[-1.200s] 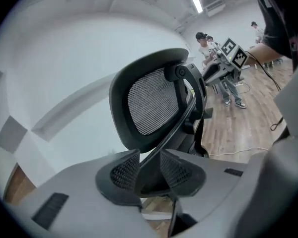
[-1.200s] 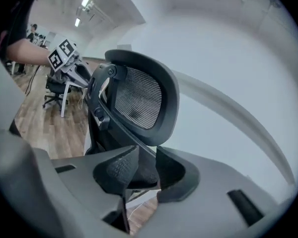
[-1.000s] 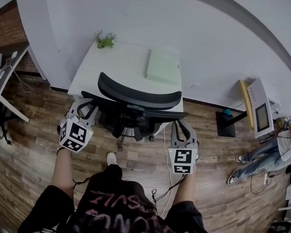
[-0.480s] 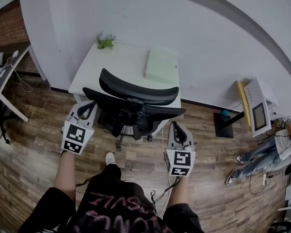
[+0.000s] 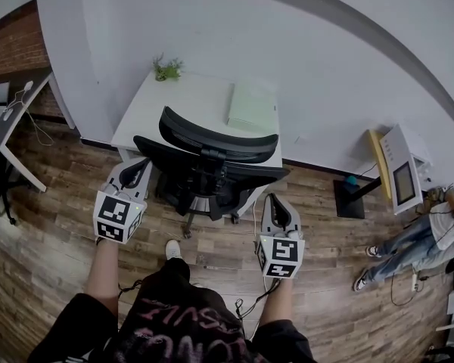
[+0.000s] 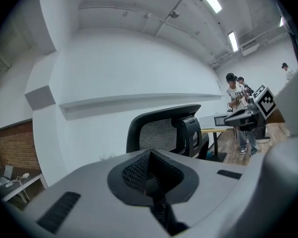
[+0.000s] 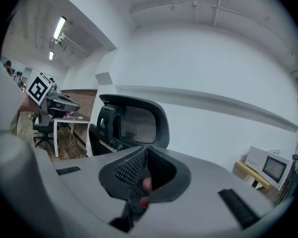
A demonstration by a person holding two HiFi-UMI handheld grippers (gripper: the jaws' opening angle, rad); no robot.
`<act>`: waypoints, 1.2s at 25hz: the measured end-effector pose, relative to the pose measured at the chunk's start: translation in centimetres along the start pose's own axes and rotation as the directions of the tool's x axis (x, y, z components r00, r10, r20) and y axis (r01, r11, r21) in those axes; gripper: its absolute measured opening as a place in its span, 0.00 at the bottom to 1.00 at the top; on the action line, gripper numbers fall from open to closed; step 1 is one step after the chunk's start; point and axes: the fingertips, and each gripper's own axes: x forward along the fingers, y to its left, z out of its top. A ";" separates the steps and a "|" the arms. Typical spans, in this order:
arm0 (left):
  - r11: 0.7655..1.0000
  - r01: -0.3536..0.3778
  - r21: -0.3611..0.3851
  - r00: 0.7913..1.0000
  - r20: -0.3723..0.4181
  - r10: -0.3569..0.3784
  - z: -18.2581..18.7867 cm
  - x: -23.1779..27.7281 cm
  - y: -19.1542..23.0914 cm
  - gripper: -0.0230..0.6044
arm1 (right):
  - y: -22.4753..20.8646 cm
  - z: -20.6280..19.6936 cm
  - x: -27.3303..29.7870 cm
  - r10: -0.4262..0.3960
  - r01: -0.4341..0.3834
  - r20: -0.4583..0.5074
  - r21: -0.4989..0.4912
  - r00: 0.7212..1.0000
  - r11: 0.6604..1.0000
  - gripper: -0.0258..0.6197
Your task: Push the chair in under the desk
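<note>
The chair [image 5: 212,165] sits at the near edge of the white bench [image 5: 189,97], back toward the person and front toward the wall. Its curved back runs left to right along the bench's edge, the right end a touch nearer the person. The left gripper [image 5: 141,161] hovers near the back's left end, fingers [image 6: 84,195] pressed together on nothing, and the right gripper [image 5: 273,200] hangs near the right end, fingers [image 7: 213,192] likewise closed and empty, the chair ahead of both.

Chair [image 5: 204,174] across desk [image 5: 185,100] front, open floor [image 5: 219,244] behind
</note>
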 end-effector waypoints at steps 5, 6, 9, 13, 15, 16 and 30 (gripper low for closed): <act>0.999 0.034 0.004 0.999 0.028 -0.034 0.5 -0.7 -0.4 0.06 | -0.1 0.5 -0.6 -0.004 0.004 0.029 0.017 1.000 1.000 0.09; 0.999 0.037 0.010 0.999 0.023 -0.037 0.5 -0.7 -0.5 0.06 | 0.1 0.7 -0.6 0.001 -0.001 0.033 0.020 0.999 1.000 0.09; 0.999 0.035 0.011 0.999 0.012 -0.036 0.2 -0.9 -0.7 0.06 | 0.4 0.9 -0.6 0.005 -0.006 0.032 0.021 0.999 1.000 0.08; 1.000 0.013 -0.021 0.999 0.031 -0.012 0.6 -1.3 0.0 0.06 | 0.7 1.2 -0.7 0.004 -0.004 0.028 0.004 1.000 1.000 0.08; 1.000 -0.013 0.002 0.999 0.033 0.012 0.7 -1.4 0.3 0.06 | 0.7 1.2 -0.7 0.001 -0.001 0.026 0.005 1.000 1.000 0.08; 1.000 -0.023 0.013 0.999 0.034 0.023 0.8 -1.5 0.4 0.06 | 0.7 1.2 -0.7 0.001 -0.001 0.026 0.005 1.000 1.000 0.08; 0.999 -0.033 -0.020 0.998 0.057 0.034 0.9 -1.6 0.7 0.06 | 0.9 1.1 -0.5 -0.001 0.001 0.026 0.004 1.000 1.000 0.08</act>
